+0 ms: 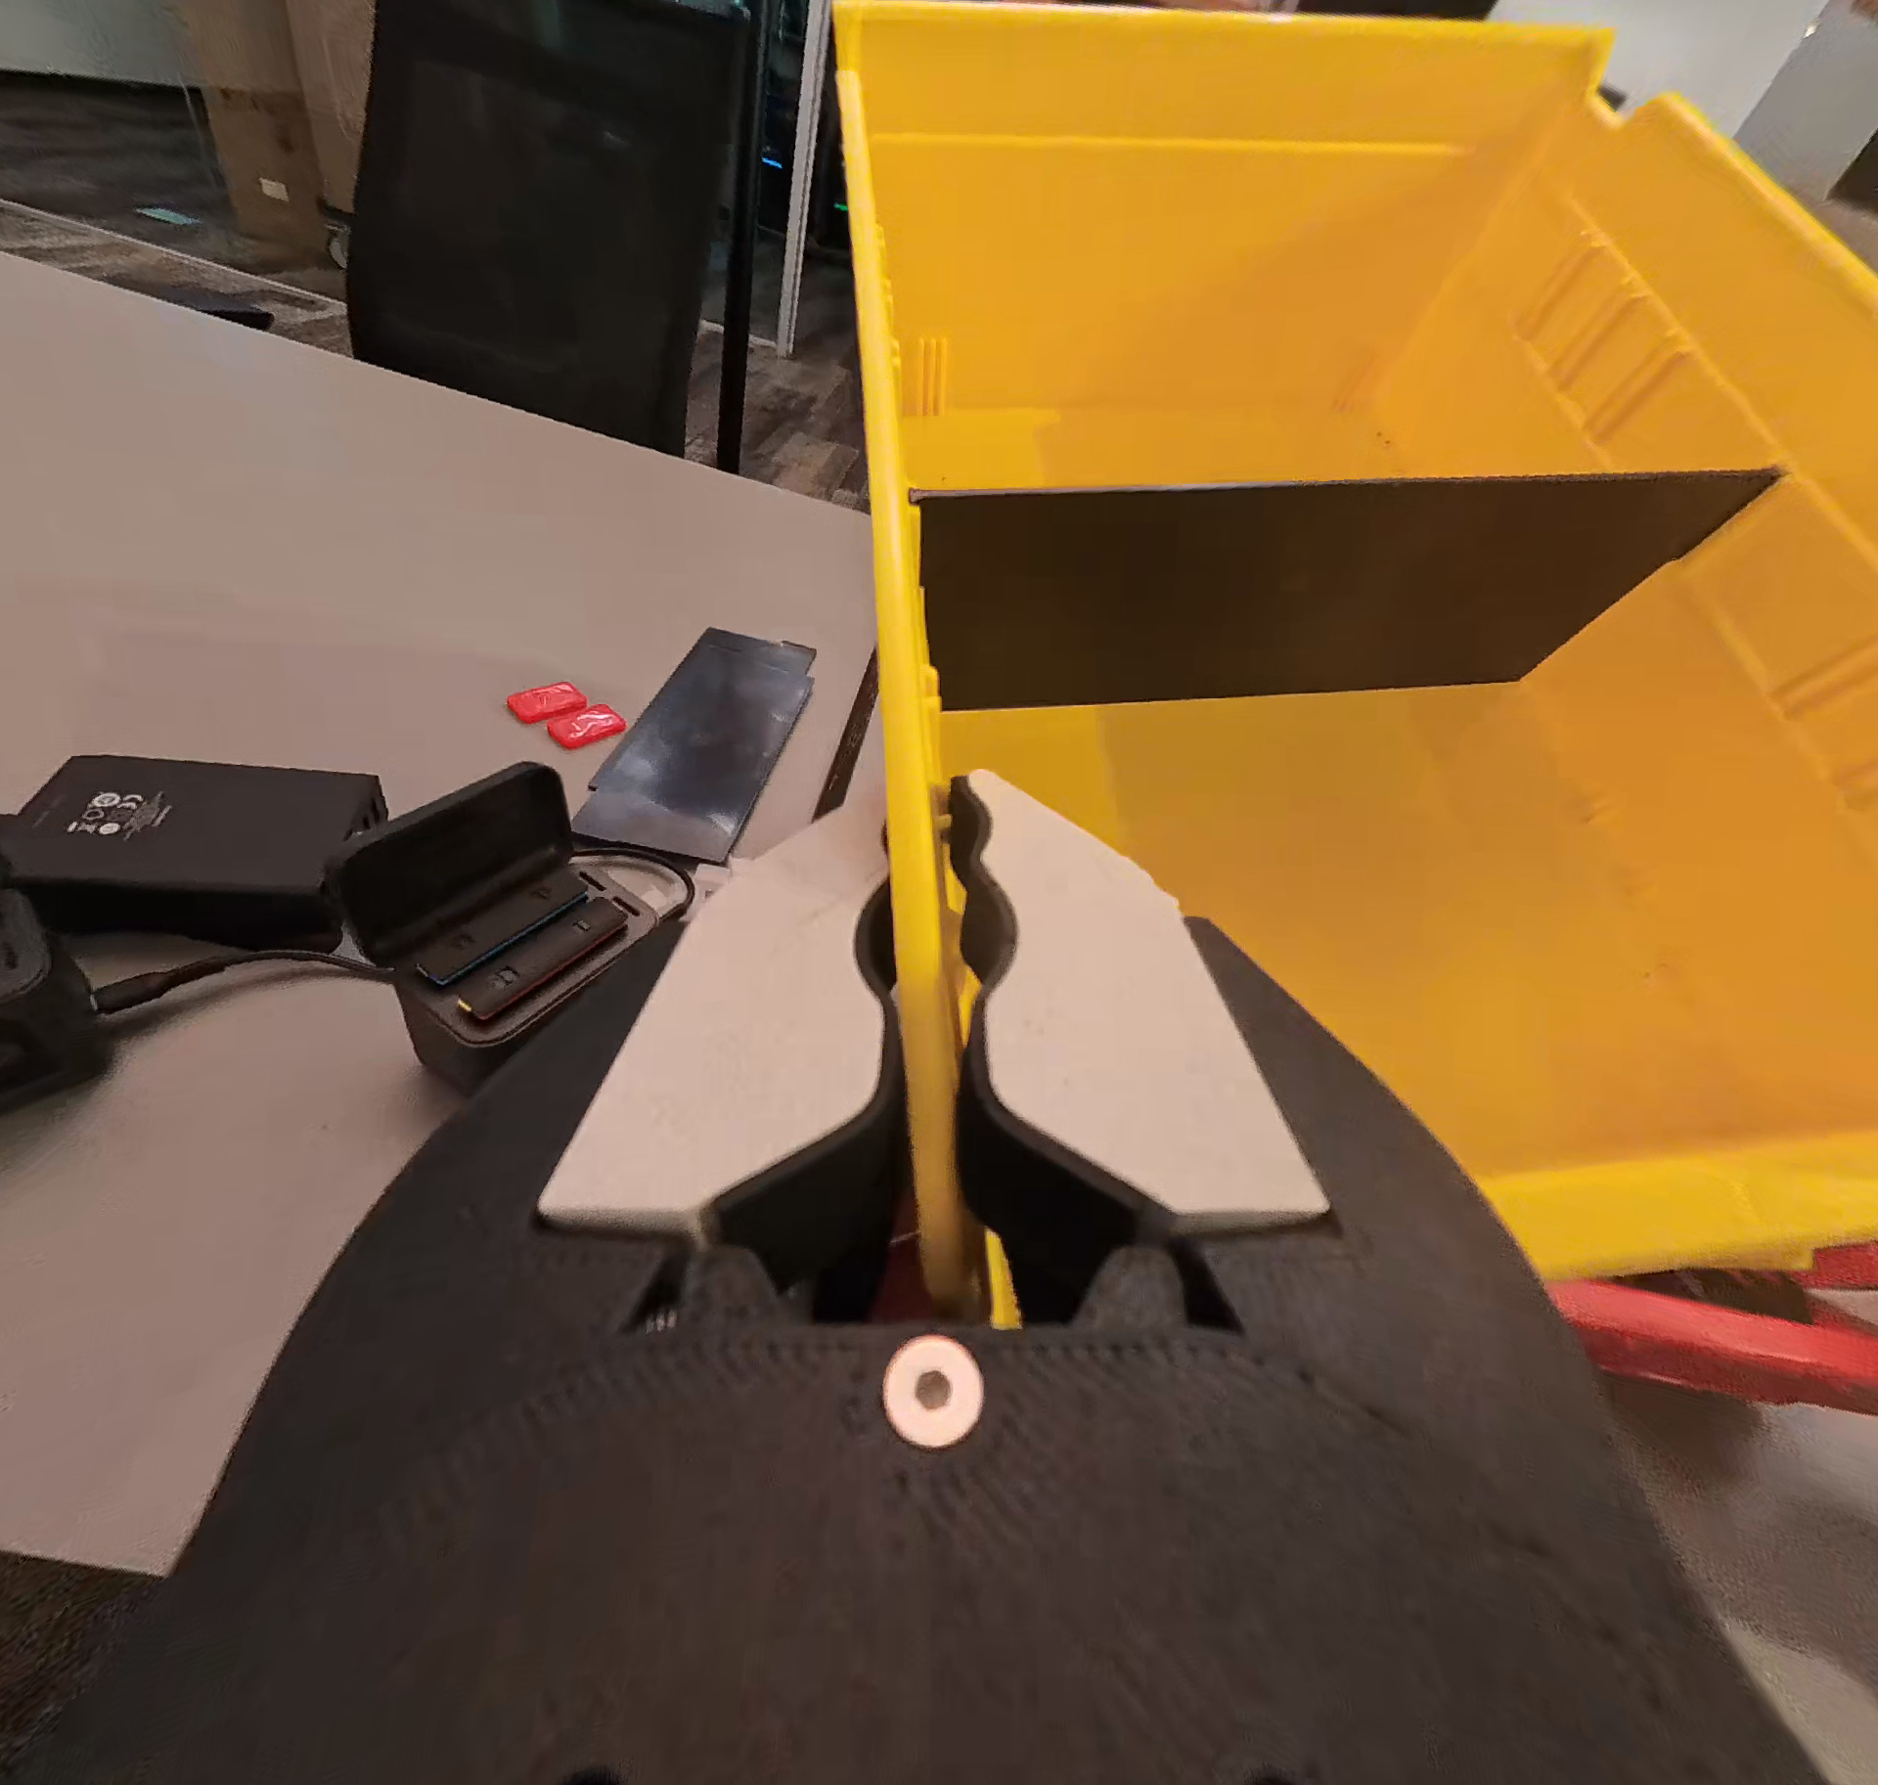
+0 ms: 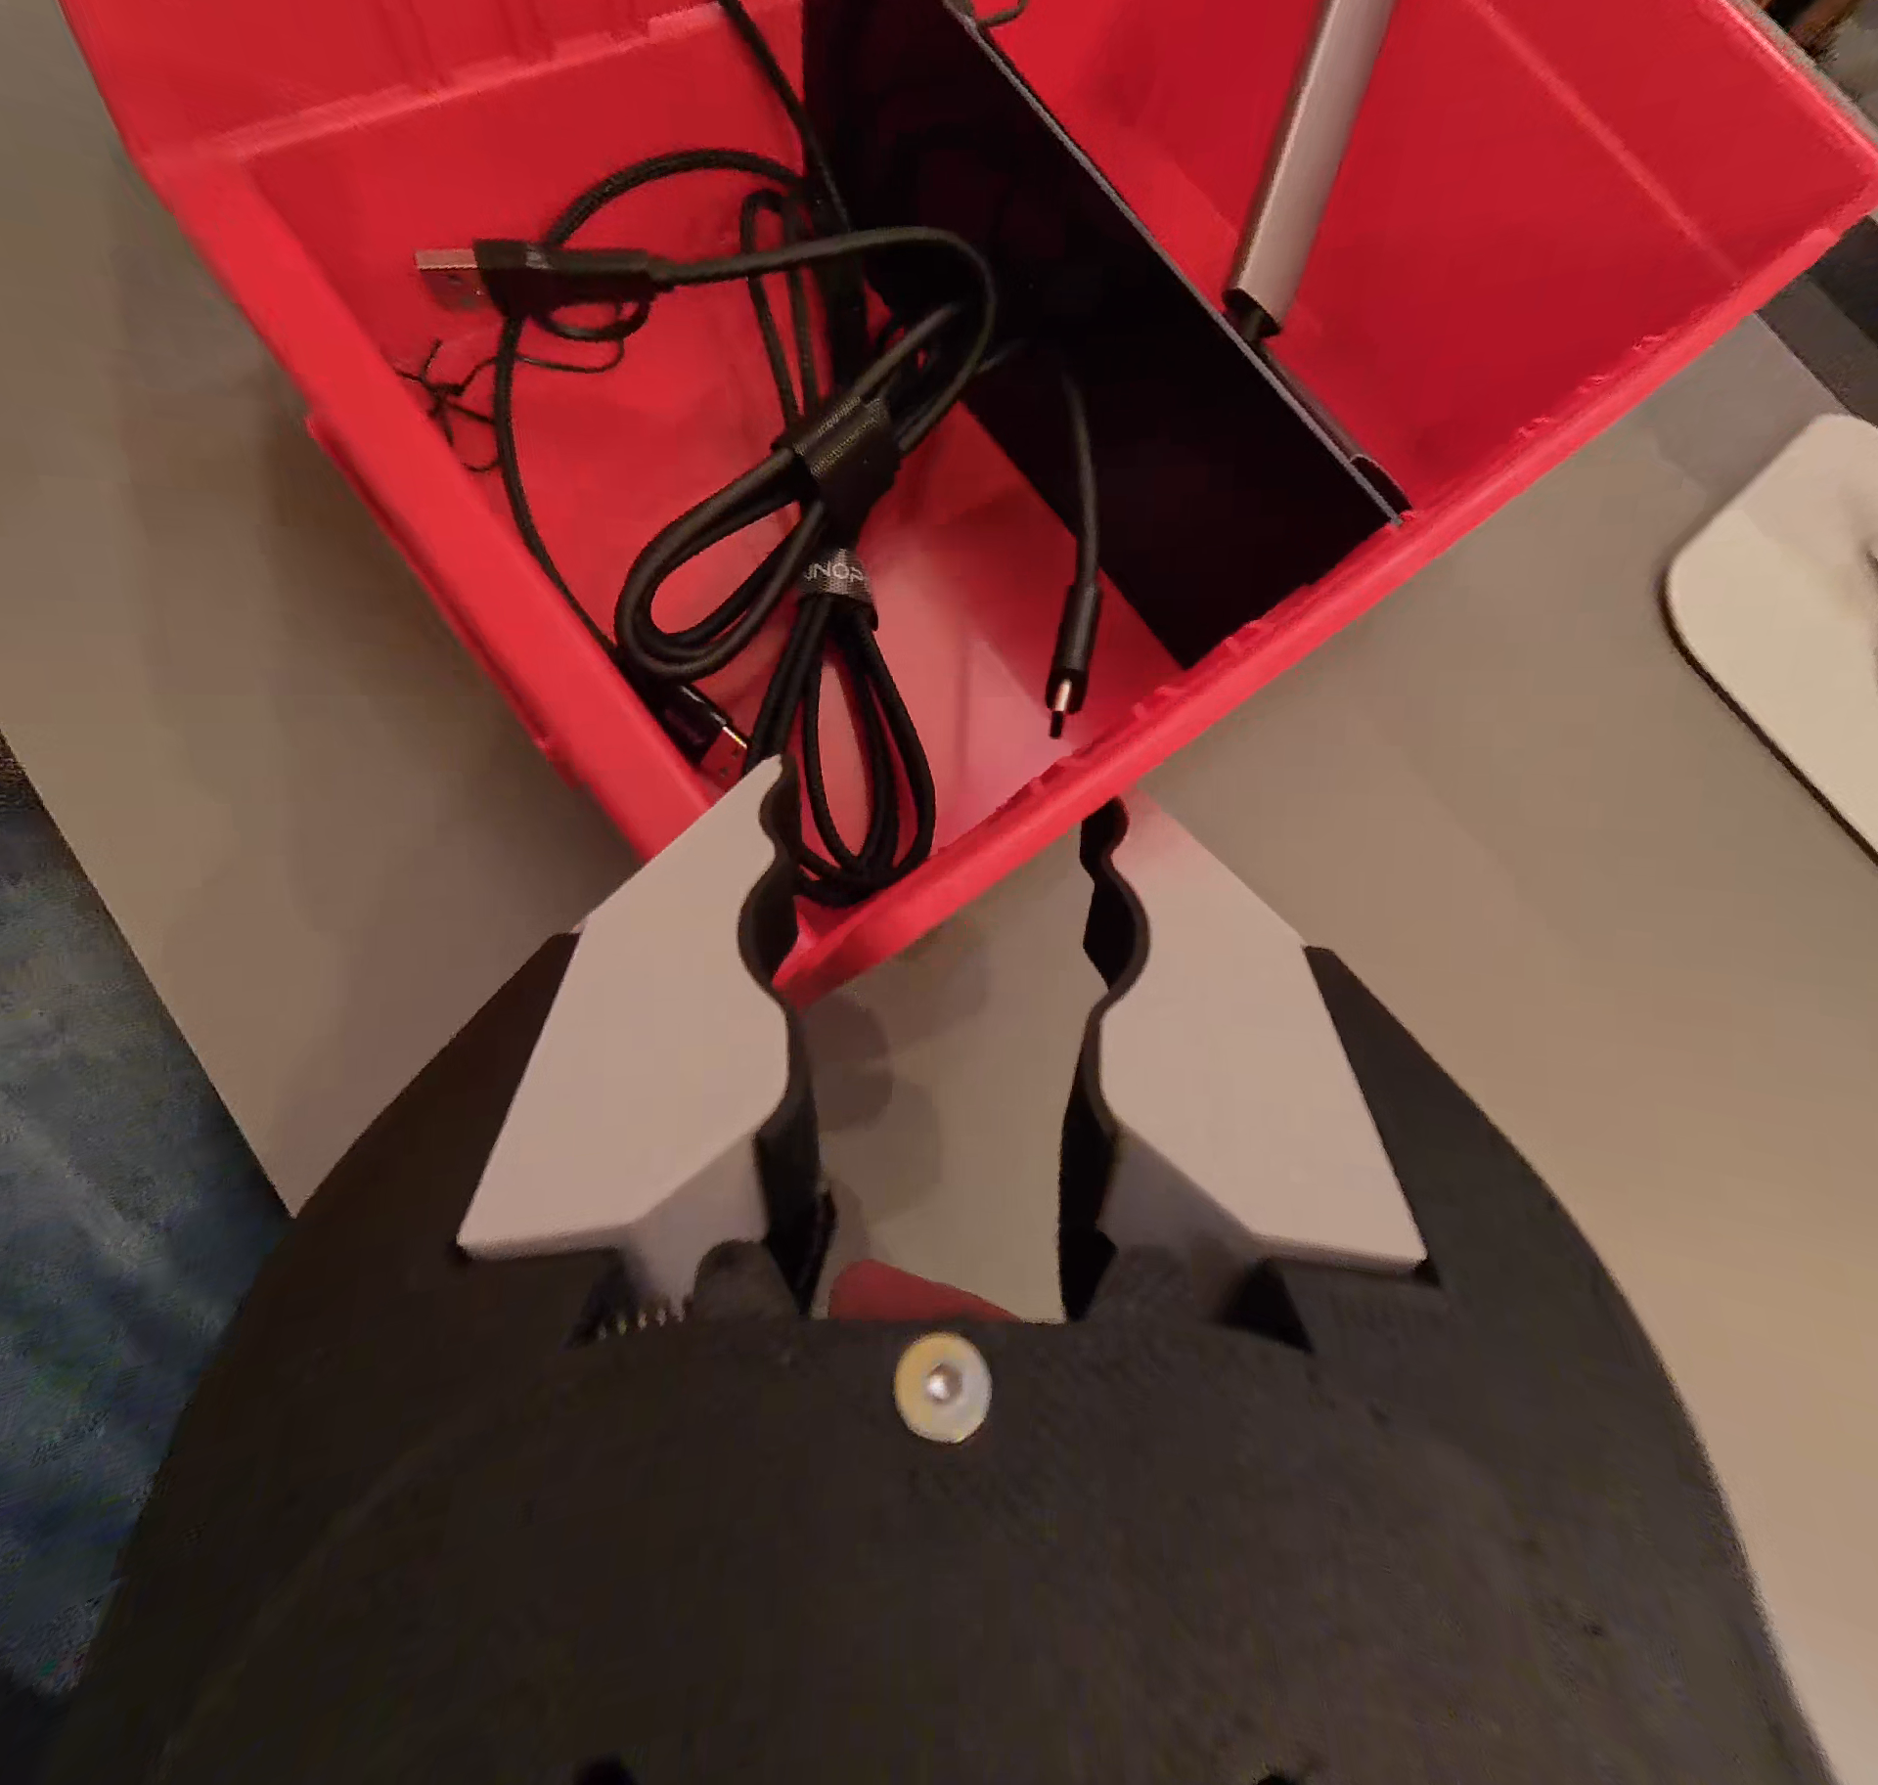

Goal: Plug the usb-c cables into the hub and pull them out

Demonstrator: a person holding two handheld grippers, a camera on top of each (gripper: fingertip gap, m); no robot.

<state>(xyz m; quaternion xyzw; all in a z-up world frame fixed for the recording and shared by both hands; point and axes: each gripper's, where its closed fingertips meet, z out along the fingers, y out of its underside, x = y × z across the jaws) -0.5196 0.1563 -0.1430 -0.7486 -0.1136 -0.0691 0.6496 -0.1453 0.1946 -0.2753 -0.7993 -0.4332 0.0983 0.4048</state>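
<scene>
In the left wrist view the left gripper (image 1: 927, 933) is clenched on the side wall of a yellow bin (image 1: 1270, 314), the thin wall pinched between its two fingers at frame centre; a black divider (image 1: 1270, 598) crosses the bin's inside, and nothing else shows in the part of it that can be seen; a strip of a red bin (image 1: 1717, 1330) peeks out beneath it at the lower right, mostly hidden. On the grey table (image 1: 305, 537) at the left lie a black box (image 1: 193, 842) with small white marks and print on its top, an open black case (image 1: 488, 913) holding flat dark pieces, two small red tags (image 1: 566, 715) and a dark flat pouch (image 1: 701, 745); a black device at the far left edge is cut off and cannot be made out. In the right wrist view the right gripper (image 2: 940, 811) hangs released, fingers apart, over the near corner of the red bin (image 2: 1524, 242); the usb-c cables (image 2: 813, 537) lie coiled in the compartment left of a black divider (image 2: 1098, 314), bound by straps, one of them bearing pale lettering; one free plug (image 2: 1067, 679) lies on the bin floor at centre; a grey hub (image 2: 1301, 141) leans in the right compartment, its top cut off; a second grey piece at the top edge is barely visible; a pale flat object (image 2: 1789, 608) is cut off at the right edge.
</scene>
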